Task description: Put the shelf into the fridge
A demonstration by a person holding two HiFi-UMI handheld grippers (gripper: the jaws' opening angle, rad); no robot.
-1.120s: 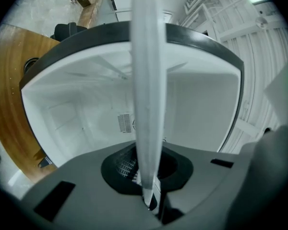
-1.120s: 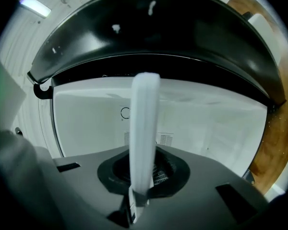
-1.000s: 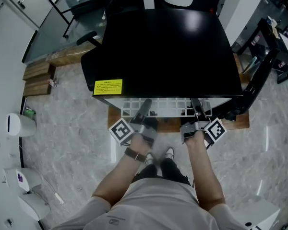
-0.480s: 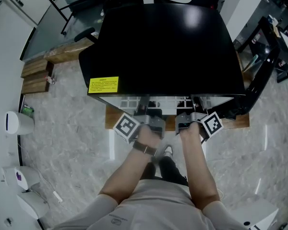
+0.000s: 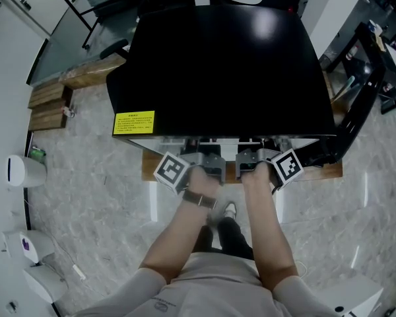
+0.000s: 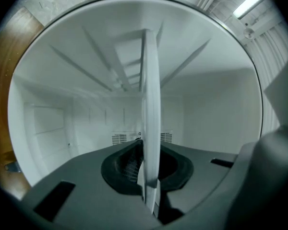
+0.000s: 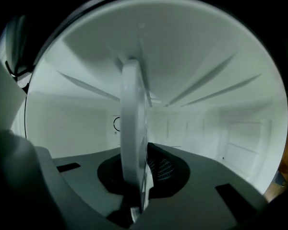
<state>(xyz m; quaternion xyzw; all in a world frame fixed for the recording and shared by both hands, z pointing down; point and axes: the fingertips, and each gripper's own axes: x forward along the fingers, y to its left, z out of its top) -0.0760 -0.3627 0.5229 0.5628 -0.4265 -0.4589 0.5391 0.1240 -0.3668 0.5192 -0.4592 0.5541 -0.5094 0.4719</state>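
The black fridge (image 5: 224, 65) stands in front of me, seen from above in the head view. Both grippers are at its open front, the left gripper (image 5: 208, 160) and the right gripper (image 5: 251, 158) side by side. The white shelf is almost wholly hidden under the fridge top there. In the left gripper view the shelf (image 6: 150, 128) runs edge-on into the white fridge interior (image 6: 77, 123), and my left gripper (image 6: 149, 195) is shut on its near edge. In the right gripper view my right gripper (image 7: 137, 200) is likewise shut on the shelf (image 7: 133, 128), inside the white cavity (image 7: 221, 133).
A yellow label (image 5: 133, 123) sits on the fridge's front left corner. The fridge rests on a wooden board (image 5: 317, 170). Wooden blocks (image 5: 49, 107) lie to the left, a black stand (image 5: 363, 91) is at the right, and a white device (image 5: 23, 170) stands on the marble floor.
Both grippers have moved forward to the fridge front. The white grid of the shelf, which stuck out before, has slid under the fridge top and out of sight.
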